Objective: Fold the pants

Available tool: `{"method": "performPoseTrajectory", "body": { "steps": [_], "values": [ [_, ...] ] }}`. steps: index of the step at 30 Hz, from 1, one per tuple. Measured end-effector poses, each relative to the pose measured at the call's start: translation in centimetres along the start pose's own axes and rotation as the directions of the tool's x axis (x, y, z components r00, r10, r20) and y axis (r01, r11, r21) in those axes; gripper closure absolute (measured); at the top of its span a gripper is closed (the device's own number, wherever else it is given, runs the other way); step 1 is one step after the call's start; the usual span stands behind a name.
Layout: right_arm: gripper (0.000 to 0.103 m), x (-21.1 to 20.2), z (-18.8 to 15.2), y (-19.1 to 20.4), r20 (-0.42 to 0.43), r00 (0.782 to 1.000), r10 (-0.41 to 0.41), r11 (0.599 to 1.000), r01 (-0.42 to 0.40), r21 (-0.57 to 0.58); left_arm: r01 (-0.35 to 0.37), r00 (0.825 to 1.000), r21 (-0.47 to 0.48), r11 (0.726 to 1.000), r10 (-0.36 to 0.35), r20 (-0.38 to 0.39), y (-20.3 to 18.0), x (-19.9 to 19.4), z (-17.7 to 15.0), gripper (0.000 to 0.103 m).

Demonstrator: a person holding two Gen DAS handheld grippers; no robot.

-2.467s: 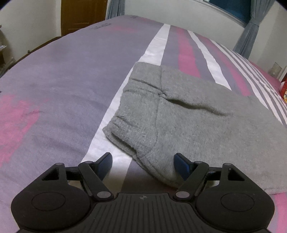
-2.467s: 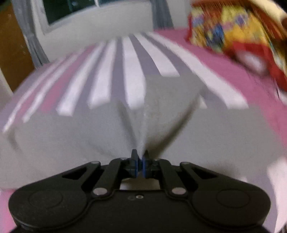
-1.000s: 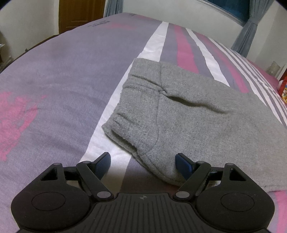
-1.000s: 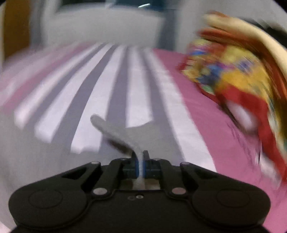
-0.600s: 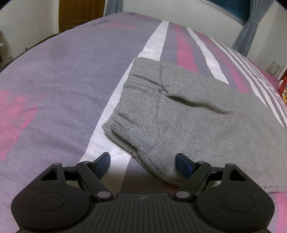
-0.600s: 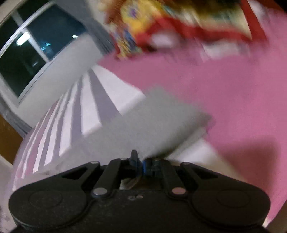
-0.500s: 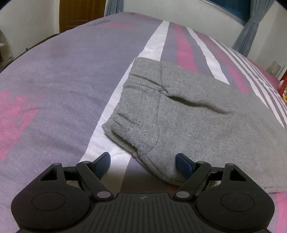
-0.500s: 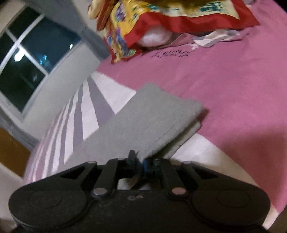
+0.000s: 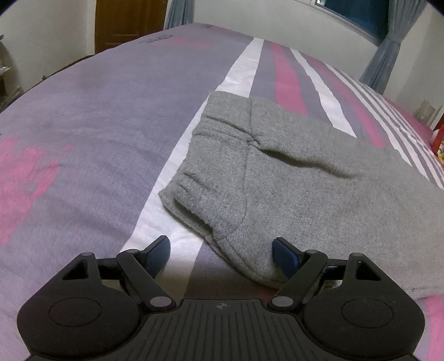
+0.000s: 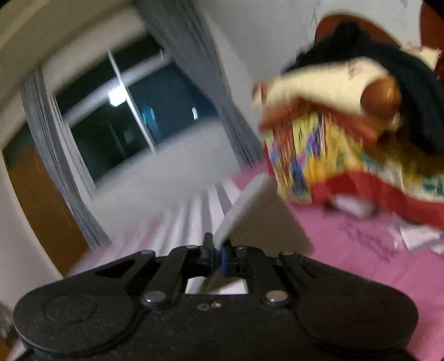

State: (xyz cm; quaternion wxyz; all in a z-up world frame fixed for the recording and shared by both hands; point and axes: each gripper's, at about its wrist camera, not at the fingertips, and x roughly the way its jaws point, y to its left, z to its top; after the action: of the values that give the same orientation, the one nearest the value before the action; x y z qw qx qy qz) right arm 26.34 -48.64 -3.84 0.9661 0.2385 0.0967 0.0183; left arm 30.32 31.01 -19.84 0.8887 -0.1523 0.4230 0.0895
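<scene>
Grey fleece pants [image 9: 291, 177] lie on the striped bed, waistband end toward me, legs running off to the right. My left gripper [image 9: 220, 251] is open, its jaws standing on either side of the near waistband corner, low over the bed. My right gripper [image 10: 216, 257] is shut on the pants' leg end [image 10: 263, 213], which it holds lifted above the bed; the grey cloth rises from the jaws as a flat panel. This view is blurred by motion.
The bed sheet [image 9: 91, 133] is purple with white and pink stripes. A colourful quilt pile with dark clothes on it [image 10: 355, 150] sits at the bed's far right. A window with grey curtains [image 10: 133, 122] and a wooden door [image 9: 125, 25] are behind.
My right gripper has swung upward with the pants' leg end in it; its view has tilted from the bed toward the window and quilt. The left gripper has stayed still and open.
</scene>
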Motion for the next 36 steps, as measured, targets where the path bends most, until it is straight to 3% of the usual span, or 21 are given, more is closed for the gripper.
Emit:
{"method": "performPoseTrajectory", "body": {
  "steps": [2, 3, 5, 6, 7, 8, 11, 17, 18, 19, 20, 21, 23, 24, 26, 27, 29, 30, 32, 34, 36],
  "values": [
    [0.101, 0.2, -2.7, -2.5, -0.053, 0.994, -0.092, 0.995, 0.094, 0.042, 0.001, 1.000, -0.003, 1.000, -0.001, 0.005, 0.0, -0.1, -0.2, 0.021],
    [0.101, 1.1, -4.9, -4.6, -0.133, 0.979, -0.155, 0.983, 0.167, 0.078, 0.000, 1.000, -0.002, 1.000, 0.000, 0.007, 0.0, -0.1, -0.3, 0.021],
    [0.101, 3.7, -9.6, -9.0, -0.360, 0.888, -0.285, 0.932, 0.345, 0.113, -0.003, 1.000, 0.000, 1.000, 0.003, 0.003, 0.0, -0.2, -0.3, 0.021],
    [0.101, 4.2, -11.5, -11.1, -0.425, 0.862, -0.277, 0.911, 0.377, 0.169, -0.005, 1.000, 0.002, 1.000, 0.005, -0.002, -0.1, -0.3, -0.3, 0.021],
    [0.103, 3.5, -12.4, -12.2, -0.385, 0.893, -0.233, 0.906, 0.343, 0.247, -0.007, 1.000, 0.004, 1.000, 0.007, -0.006, -0.2, -0.3, -0.2, 0.021],
    [0.103, 3.2, -12.6, -12.6, -0.370, 0.902, -0.221, 0.899, 0.335, 0.281, -0.007, 1.000, 0.007, 1.000, 0.007, -0.009, -0.2, -0.3, -0.1, 0.021],
    [0.100, 3.2, -12.1, -12.0, -0.371, 0.901, -0.227, 0.902, 0.338, 0.269, -0.005, 1.000, -0.001, 1.000, 0.005, -0.009, -0.1, -0.2, 0.1, 0.020],
    [0.101, 1.3, -9.6, -10.2, -0.292, 0.938, -0.188, 0.933, 0.263, 0.245, -0.007, 1.000, -0.005, 1.000, 0.007, 0.002, 0.0, -0.2, -0.2, 0.019],
    [0.101, 1.8, -9.9, -10.4, -0.318, 0.922, -0.221, 0.933, 0.296, 0.207, -0.006, 1.000, -0.006, 1.000, 0.006, -0.001, 0.0, -0.1, -0.2, 0.019],
    [0.101, 2.6, -10.8, -11.2, -0.384, 0.890, -0.246, 0.917, 0.342, 0.205, -0.006, 1.000, -0.007, 1.000, 0.006, -0.004, 0.0, -0.2, -0.1, 0.019],
    [0.102, 3.2, -11.8, -12.3, -0.438, 0.869, -0.232, 0.903, 0.360, 0.235, -0.008, 1.000, -0.006, 1.000, 0.008, -0.007, 0.0, -0.2, 0.0, 0.019],
    [0.101, 3.0, -11.7, -12.8, -0.433, 0.876, -0.211, 0.899, 0.348, 0.265, -0.015, 1.000, -0.008, 1.000, 0.015, -0.009, 0.0, -0.5, 0.3, 0.019],
    [0.087, 1.7, -10.6, -11.8, -0.381, 0.893, -0.239, 0.904, 0.348, 0.248, -0.016, 1.000, -0.026, 1.000, 0.016, 0.023, 0.0, -1.6, 0.4, 0.019],
    [0.077, 0.9, -9.8, -10.4, -0.320, 0.911, -0.259, 0.924, 0.330, 0.192, 0.008, 0.998, -0.038, 0.999, -0.006, 0.064, 0.1, -2.4, 0.3, 0.019],
    [0.077, 1.1, -8.6, -7.5, -0.265, 0.949, -0.170, 0.974, 0.202, 0.099, 0.036, 0.991, -0.061, 0.997, -0.028, 0.130, 0.5, -3.5, -0.2, 0.019],
    [0.076, 2.1, -8.3, -6.0, -0.282, 0.955, -0.091, 0.990, 0.117, 0.075, 0.029, 0.989, -0.078, 0.997, -0.017, 0.148, 0.8, -3.7, -0.3, 0.019],
    [0.074, 5.1, -8.1, -2.3, -0.333, 0.942, 0.037, 0.999, -0.033, 0.018, 0.049, 0.984, -0.143, 0.989, -0.023, 0.178, 1.8, -3.7, -0.5, 0.019],
    [0.069, 7.2, -8.2, 0.3, -0.367, 0.925, 0.098, 0.993, -0.115, -0.026, 0.067, 0.983, -0.183, 0.981, -0.033, 0.182, 2.4, -3.6, -0.6, 0.019],
    [0.054, 11.9, -9.1, 5.6, -0.455, 0.864, 0.216, 0.961, -0.270, -0.056, 0.085, 0.982, -0.219, 0.972, -0.044, 0.182, 3.0, -3.2, -0.8, 0.019],
    [0.017, 16.2, -10.5, 11.0, -0.526, 0.796, 0.300, 0.913, -0.400, -0.084, 0.073, 0.984, -0.232, 0.970, -0.032, 0.176, 3.3, -2.7, -0.8, 0.019],
    [0.010, 20.6, -12.5, 16.3, -0.602, 0.724, 0.337, 0.862, -0.494, -0.111, 0.079, 0.984, -0.243, 0.967, -0.037, 0.175, 3.6, -2.1, -0.9, 0.019]
  ]
}}
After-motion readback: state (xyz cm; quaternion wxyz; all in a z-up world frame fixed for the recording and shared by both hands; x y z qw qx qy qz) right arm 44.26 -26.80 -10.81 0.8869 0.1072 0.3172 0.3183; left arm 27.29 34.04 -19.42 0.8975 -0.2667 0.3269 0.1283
